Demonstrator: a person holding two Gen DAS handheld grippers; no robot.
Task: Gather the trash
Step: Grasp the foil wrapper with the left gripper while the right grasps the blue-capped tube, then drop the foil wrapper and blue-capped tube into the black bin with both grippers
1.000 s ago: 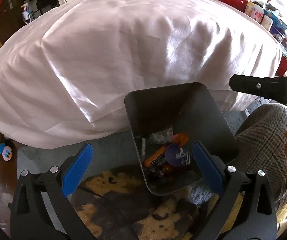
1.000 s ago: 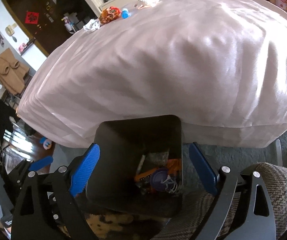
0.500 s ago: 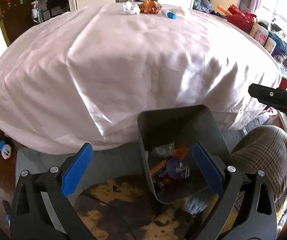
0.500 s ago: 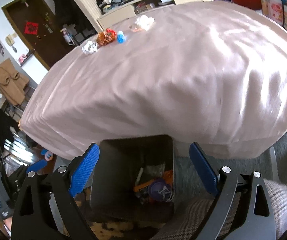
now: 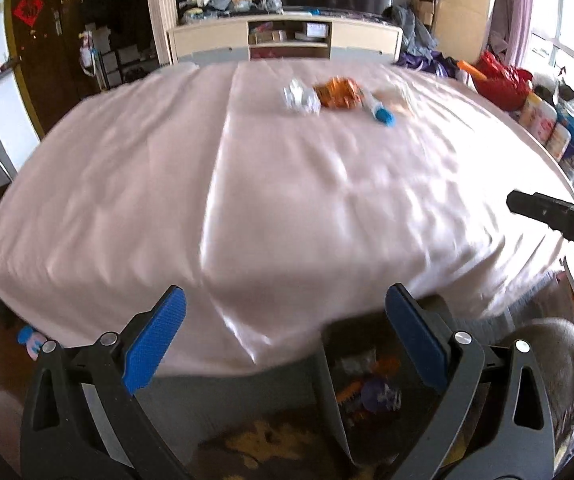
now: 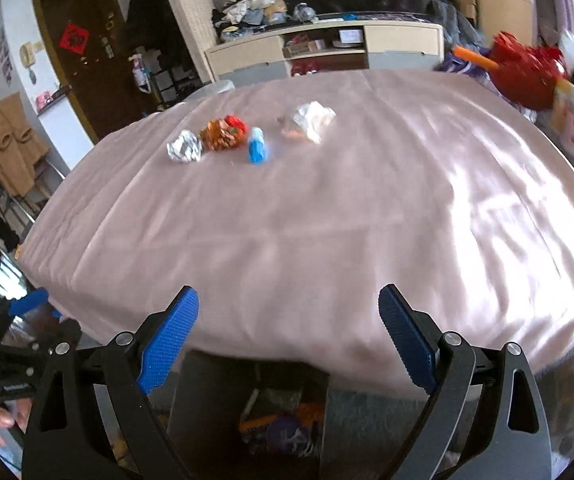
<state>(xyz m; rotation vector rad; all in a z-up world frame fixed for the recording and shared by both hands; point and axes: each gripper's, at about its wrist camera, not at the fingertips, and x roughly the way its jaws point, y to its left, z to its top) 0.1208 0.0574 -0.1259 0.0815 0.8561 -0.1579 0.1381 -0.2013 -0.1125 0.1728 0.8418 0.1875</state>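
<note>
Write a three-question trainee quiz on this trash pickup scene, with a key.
1. True or false: both claws, left claw and right claw, are open and empty.
2. Which item lies between the crumpled silver foil ball and the small blue-capped white tube?
3. The dark plastic bin stands: A) on the pink cloth-covered table, B) on the floor below its near edge.

Key: 1 true; 2 the orange crumpled wrapper; 3 B.

A: The trash bin [image 5: 329, 364] is partly hidden behind the right finger [image 5: 415, 344], and the trash inside is blurred.

B: Yes. In the right wrist view, the bottom edge cuts the bin [image 6: 207, 408].
</note>
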